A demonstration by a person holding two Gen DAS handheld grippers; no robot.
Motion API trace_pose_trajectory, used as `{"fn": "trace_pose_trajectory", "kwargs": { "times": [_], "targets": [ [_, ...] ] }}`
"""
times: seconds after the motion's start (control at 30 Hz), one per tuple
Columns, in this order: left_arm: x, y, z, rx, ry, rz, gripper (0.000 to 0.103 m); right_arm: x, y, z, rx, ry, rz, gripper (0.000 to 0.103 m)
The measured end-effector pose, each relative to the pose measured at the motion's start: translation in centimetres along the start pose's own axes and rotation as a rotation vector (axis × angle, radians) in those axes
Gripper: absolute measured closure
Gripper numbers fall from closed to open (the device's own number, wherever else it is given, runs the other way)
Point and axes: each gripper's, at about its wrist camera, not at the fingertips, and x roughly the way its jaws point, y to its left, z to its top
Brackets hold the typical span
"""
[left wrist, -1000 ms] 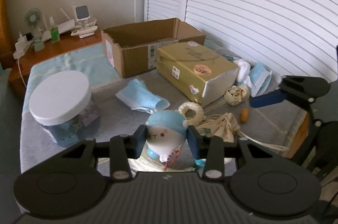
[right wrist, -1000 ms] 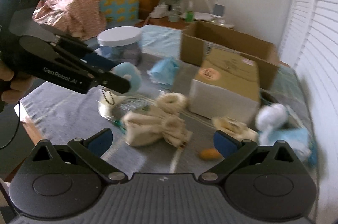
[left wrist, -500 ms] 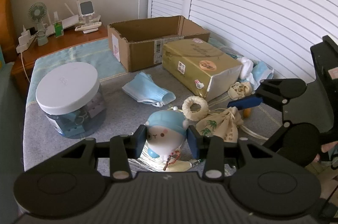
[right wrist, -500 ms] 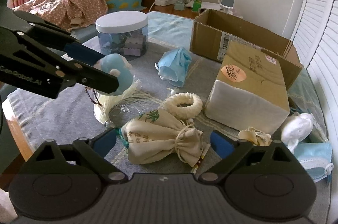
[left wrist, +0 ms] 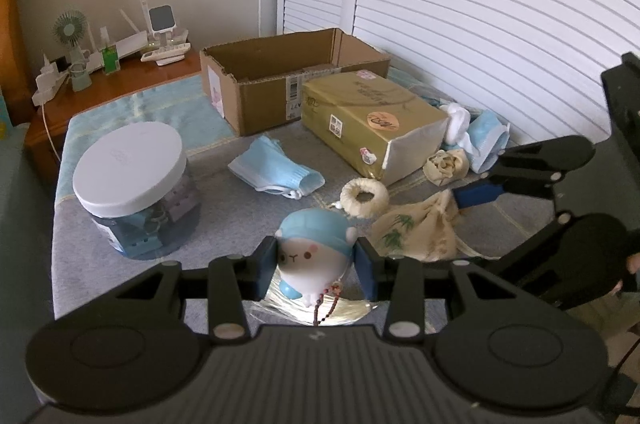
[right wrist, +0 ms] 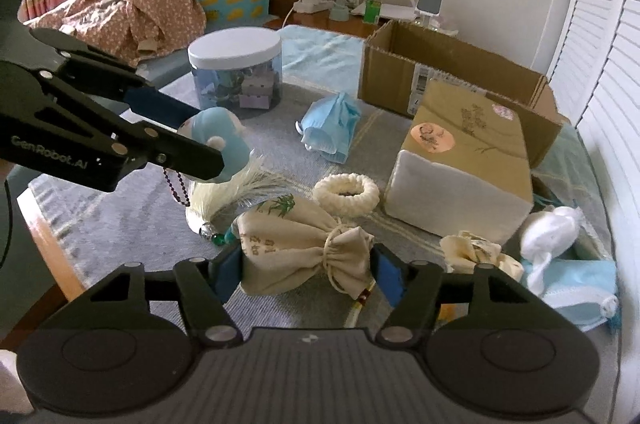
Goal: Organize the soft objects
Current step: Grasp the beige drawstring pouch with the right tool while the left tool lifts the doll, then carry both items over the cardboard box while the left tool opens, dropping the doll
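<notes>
My left gripper (left wrist: 316, 266) is shut on a white plush toy with a blue cap (left wrist: 314, 250) and holds it above the grey cloth; the toy also shows in the right wrist view (right wrist: 224, 140). My right gripper (right wrist: 308, 274) is partly closed around a cream drawstring pouch (right wrist: 304, 248) lying on the cloth, pads at both its sides. The pouch also shows in the left wrist view (left wrist: 416, 228). An open cardboard box (left wrist: 288, 72) stands at the back.
A gold tissue pack (left wrist: 372, 116), a white-lidded jar (left wrist: 132, 180), blue face masks (left wrist: 276, 168), a cream ring (left wrist: 364, 196), a small pouch (right wrist: 476, 252), white cloth (right wrist: 552, 228) and a tassel (right wrist: 228, 192) lie around. A nightstand with a fan (left wrist: 72, 36) stands behind.
My right gripper has moved forward and down, and its fingers have narrowed around the drawstring pouch. My left gripper has lifted slightly with the plush toy still held.
</notes>
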Motion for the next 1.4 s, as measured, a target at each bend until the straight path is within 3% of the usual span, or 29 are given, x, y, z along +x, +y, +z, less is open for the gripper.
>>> {"fn": "trace_pose_trajectory", "kwargs": {
  "times": [0.5, 0.83, 1.07, 1.4],
  "targets": [
    [-1.8, -0.5, 1.0, 0.023, -0.007, 0.008, 0.062, -5.2, -0.4, 2.1, -0.029, -0.109, -0.028, 0.033],
    [-2.3, 0.1, 3.5, 0.036, -0.020, 0.023, 0.062, -7.4, -3.8, 5.5, 0.017, -0.191, -0.067, 0.033],
    [-1.6, 0.4, 7.2, 0.069, -0.055, 0.028, 0.062, -7.5, -7.1, 9.0, 0.030, -0.251, -0.126, 0.033],
    [3.0, 2.4, 15.6, 0.069, -0.117, 0.037, 0.062, -5.5, -12.6, 13.5, 0.094, -0.291, -0.187, 0.033]
  ]
}}
